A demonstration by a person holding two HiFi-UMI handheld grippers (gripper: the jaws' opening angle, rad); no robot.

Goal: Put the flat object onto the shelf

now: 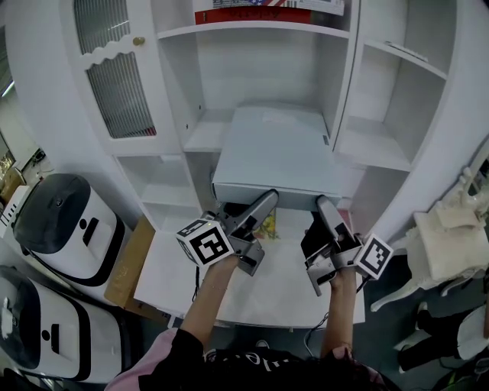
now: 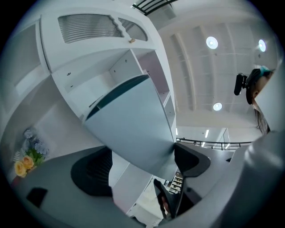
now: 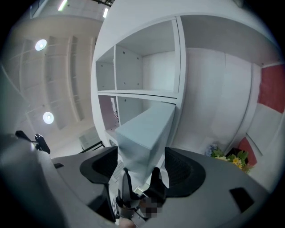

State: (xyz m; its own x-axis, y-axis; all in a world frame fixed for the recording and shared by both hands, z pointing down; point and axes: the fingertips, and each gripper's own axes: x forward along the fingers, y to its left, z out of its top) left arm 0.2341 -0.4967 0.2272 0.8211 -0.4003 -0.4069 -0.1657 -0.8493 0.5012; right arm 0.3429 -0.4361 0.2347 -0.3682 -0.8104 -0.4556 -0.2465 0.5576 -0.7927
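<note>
A flat, pale blue-grey box (image 1: 275,153) lies partly inside the middle compartment of the white shelf unit (image 1: 195,130), with its near edge sticking out toward me. My left gripper (image 1: 263,205) is shut on the near edge at its left end. My right gripper (image 1: 325,206) is shut on the same edge at its right end. In the left gripper view the box (image 2: 129,124) runs away between the dark pads (image 2: 95,171) toward the shelf. The right gripper view has the box (image 3: 144,133) clamped between that gripper's pads (image 3: 182,169), pointing into the open compartments.
A white table (image 1: 252,294) stands below the grippers, with a flower picture (image 1: 267,227) on it. Two white appliances (image 1: 65,221) and a cardboard box (image 1: 130,260) sit at the left. A red-and-white box (image 1: 260,11) lies on the upper shelf. A white chair (image 1: 451,244) is at the right.
</note>
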